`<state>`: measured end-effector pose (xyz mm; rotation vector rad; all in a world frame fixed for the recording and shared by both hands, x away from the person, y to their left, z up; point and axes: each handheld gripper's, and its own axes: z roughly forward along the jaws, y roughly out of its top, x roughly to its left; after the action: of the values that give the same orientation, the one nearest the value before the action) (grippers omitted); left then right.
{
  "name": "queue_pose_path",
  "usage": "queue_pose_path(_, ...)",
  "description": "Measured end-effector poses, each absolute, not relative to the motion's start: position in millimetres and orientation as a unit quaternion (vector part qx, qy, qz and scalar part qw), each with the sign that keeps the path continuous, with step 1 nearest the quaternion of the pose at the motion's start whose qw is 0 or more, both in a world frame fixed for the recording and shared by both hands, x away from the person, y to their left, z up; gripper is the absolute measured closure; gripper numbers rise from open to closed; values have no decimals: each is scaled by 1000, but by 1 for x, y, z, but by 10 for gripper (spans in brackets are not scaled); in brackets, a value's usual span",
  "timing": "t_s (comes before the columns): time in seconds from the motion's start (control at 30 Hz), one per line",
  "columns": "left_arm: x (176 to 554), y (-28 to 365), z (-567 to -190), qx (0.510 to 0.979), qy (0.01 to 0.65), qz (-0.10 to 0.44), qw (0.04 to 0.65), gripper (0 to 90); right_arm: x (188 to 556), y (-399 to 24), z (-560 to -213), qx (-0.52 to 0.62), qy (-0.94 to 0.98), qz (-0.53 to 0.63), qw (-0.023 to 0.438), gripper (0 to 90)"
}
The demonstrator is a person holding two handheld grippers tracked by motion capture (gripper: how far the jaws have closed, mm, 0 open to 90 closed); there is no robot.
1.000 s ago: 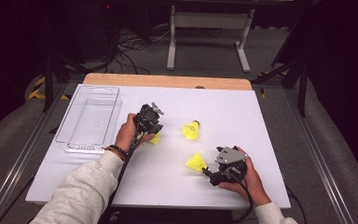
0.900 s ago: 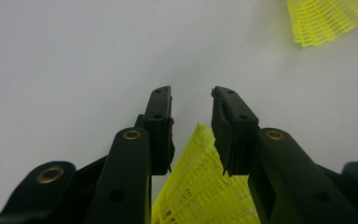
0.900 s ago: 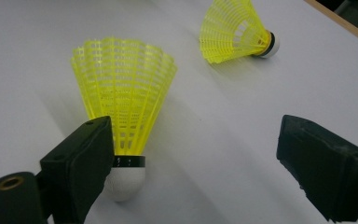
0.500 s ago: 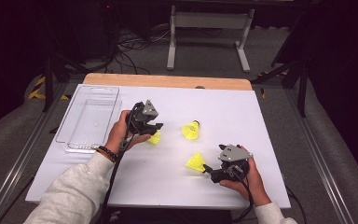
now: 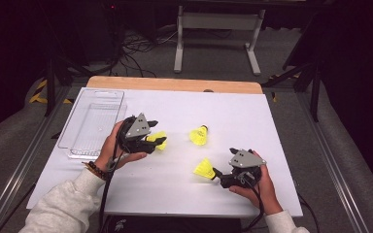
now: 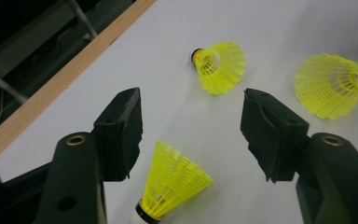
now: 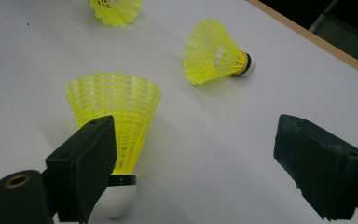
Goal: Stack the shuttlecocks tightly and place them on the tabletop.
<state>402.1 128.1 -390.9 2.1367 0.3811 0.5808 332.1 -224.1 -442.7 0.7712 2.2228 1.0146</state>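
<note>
1. Left gripper [image 5: 159, 142]: jaws parted about halfway, just been opening, clamping nothing.
2. Lay between those jaws, loose on the sheet: a yellow plastic mesh-skirted shuttlecock [image 6: 172, 184], cork end nearest the camera, skirt fanned forward, close by one pad and apart from the other.
3. Farther out beyond the tips: a second yellow shuttlecock [image 6: 218, 66] on its side, and a third yellow shuttlecock [image 6: 332, 84] off past the other jaw.
4. Right gripper [image 5: 217, 175]: jaws spread wide, gripping nothing.
5. Sat just beside one of its pads: the third shuttlecock, white cork toward the camera.
6. Under everything: white table sheet [image 5: 252, 121].
7. Well behind the left hand: clear plastic rectangular tray [image 5: 95, 121].
</note>
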Motion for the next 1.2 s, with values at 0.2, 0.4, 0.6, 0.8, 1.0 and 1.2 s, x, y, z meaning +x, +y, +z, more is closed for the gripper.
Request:
queue_pose_path(0.2, 389, 141, -394, 846, 139, 236, 457, 302, 331, -228, -439, 299, 817, 388, 306, 162)
queue_pose_path(0.4, 378, 153, -402, 835, 131, 240, 478, 230, 333, -231, -437, 301, 813, 395, 305, 165)
queue_pose_path(0.6, 365, 167, -410, 824, 122, 244, 496, 196, 332, -227, -434, 282, 814, 406, 306, 190)
queue_pose_path(0.8, 352, 181, -416, 821, 114, 247, 502, 177, 330, -224, -431, 272, 818, 413, 293, 243)
queue_pose_path(1.0, 341, 203, -426, 818, 124, 241, 507, 165, 327, -226, -430, 269, 818, 429, 273, 258)
queue_pose_path(1.2, 331, 221, -436, 814, 139, 239, 510, 146, 321, -225, -432, 265, 824, 421, 272, 271)
